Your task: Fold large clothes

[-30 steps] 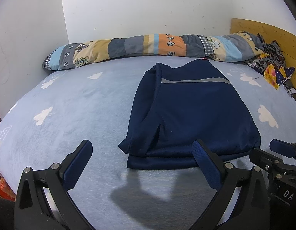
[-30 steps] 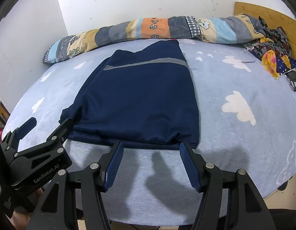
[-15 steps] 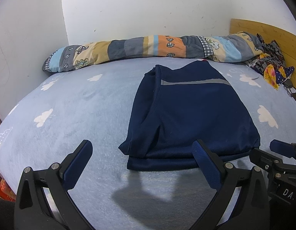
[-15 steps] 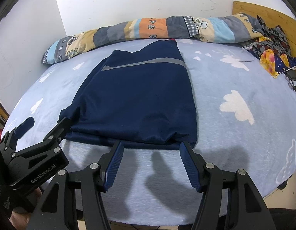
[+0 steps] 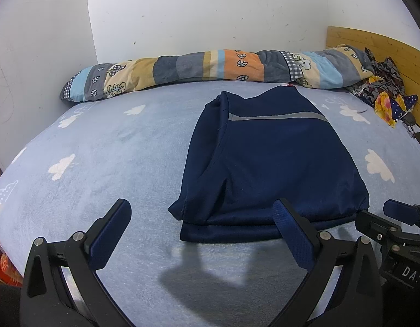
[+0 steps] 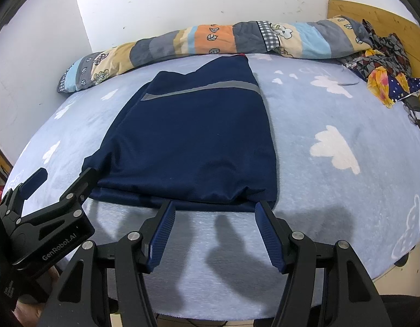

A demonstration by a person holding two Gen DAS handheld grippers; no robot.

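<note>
A navy blue garment with a grey stripe lies folded lengthwise on the light blue bed; it also shows in the right wrist view. My left gripper is open and empty, just above the bed at the garment's near left hem corner. My right gripper is open and empty, just short of the near hem toward its right corner. The left gripper also shows in the right wrist view, and the right gripper shows at the right edge of the left wrist view.
A rolled patchwork quilt lies along the white wall at the bed's far side. A heap of patterned clothes sits at the far right by the wooden headboard. The bed's near edge is just below my right gripper.
Both grippers have stayed open and nearly still at the near hem. The views have shifted only slightly; the garment has not moved.
</note>
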